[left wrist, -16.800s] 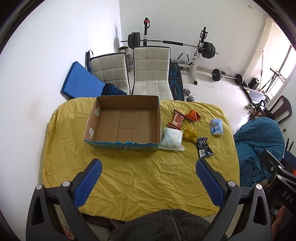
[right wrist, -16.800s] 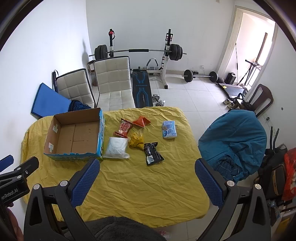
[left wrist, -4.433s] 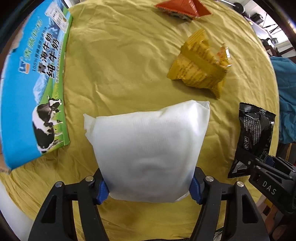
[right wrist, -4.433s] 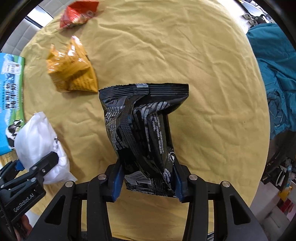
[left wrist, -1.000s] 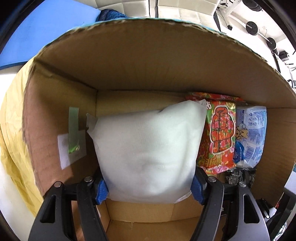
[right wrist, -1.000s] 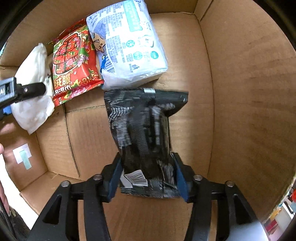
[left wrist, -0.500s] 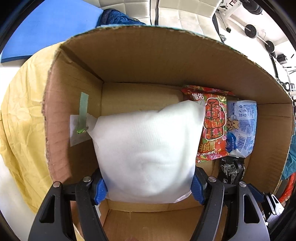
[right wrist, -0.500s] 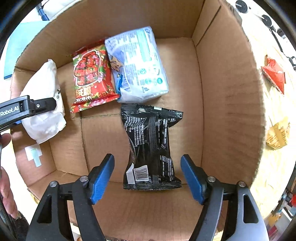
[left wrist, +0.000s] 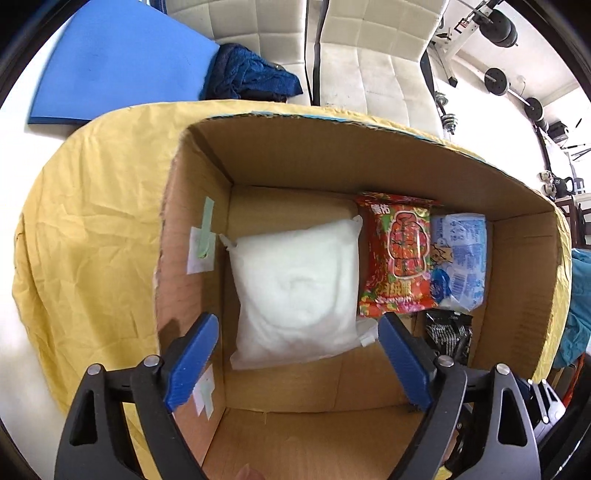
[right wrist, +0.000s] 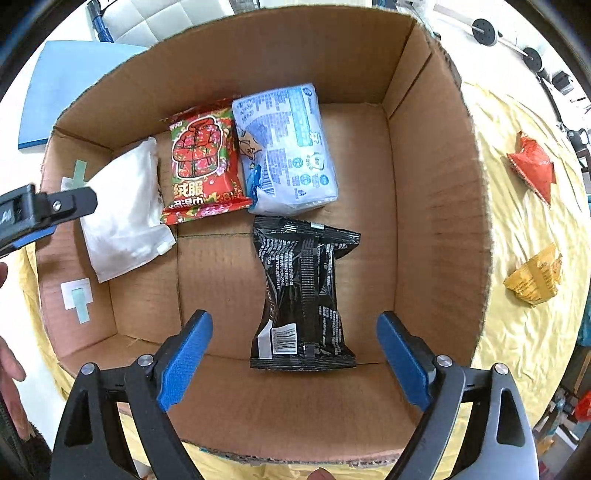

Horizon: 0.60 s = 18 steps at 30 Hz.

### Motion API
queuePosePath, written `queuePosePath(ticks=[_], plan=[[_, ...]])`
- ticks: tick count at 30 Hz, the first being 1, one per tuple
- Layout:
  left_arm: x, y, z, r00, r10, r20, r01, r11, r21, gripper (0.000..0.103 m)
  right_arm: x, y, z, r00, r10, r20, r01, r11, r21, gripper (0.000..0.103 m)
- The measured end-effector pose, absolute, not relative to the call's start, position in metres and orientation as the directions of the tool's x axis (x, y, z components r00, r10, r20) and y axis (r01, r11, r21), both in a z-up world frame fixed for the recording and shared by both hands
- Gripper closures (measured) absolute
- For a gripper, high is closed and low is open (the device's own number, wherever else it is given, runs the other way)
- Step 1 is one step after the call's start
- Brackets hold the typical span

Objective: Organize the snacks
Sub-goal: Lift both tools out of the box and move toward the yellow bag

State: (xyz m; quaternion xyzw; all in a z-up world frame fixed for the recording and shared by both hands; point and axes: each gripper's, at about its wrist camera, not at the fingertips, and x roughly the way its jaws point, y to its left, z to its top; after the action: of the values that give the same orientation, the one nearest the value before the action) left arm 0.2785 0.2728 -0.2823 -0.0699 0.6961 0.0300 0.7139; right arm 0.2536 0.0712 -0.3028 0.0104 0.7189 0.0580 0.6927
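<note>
A cardboard box [left wrist: 325,162] [right wrist: 439,206] sits on the yellow-covered table. Flat on its floor lie a white packet [left wrist: 295,291] [right wrist: 122,206], a red snack bag [left wrist: 397,258] [right wrist: 201,170], a pale blue packet [left wrist: 460,262] [right wrist: 288,151] and a black packet [right wrist: 304,291] [left wrist: 448,336]. My left gripper [left wrist: 295,365] hangs open just above the white packet, not touching it. My right gripper [right wrist: 293,358] is open over the near end of the black packet. An orange-red bag [right wrist: 533,166] and a yellow bag [right wrist: 535,278] lie on the cloth right of the box.
The yellow cloth [left wrist: 92,229] covers the table around the box. Two white chairs [left wrist: 369,62], a blue mat [left wrist: 118,62] and gym weights [left wrist: 498,26] stand behind the table. A teal-covered seat [left wrist: 576,314] is at the right.
My left gripper has opened and let the white packet drop onto the box floor. Both grippers have risen; the right one stays open above the released black packet.
</note>
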Motion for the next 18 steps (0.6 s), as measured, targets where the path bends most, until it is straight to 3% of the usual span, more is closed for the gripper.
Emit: queuePosePath(ticks=[7,18], plan=[[0.268,0.258,-0.265,0.080,-0.068,-0.994,-0.142,0.987,-0.079,0.005,0.252,0.066,-0.282,-0.006,0.081,-0.997,-0.089,0.993,0.081,0.011],[0.210,0.240,-0.222,0.207,-0.063,-0.976,-0.178,0.979,-0.102,0.004,0.212,0.052,-0.238,0.094,0.082,-0.992,-0.148,0.987,0.068,0.011]])
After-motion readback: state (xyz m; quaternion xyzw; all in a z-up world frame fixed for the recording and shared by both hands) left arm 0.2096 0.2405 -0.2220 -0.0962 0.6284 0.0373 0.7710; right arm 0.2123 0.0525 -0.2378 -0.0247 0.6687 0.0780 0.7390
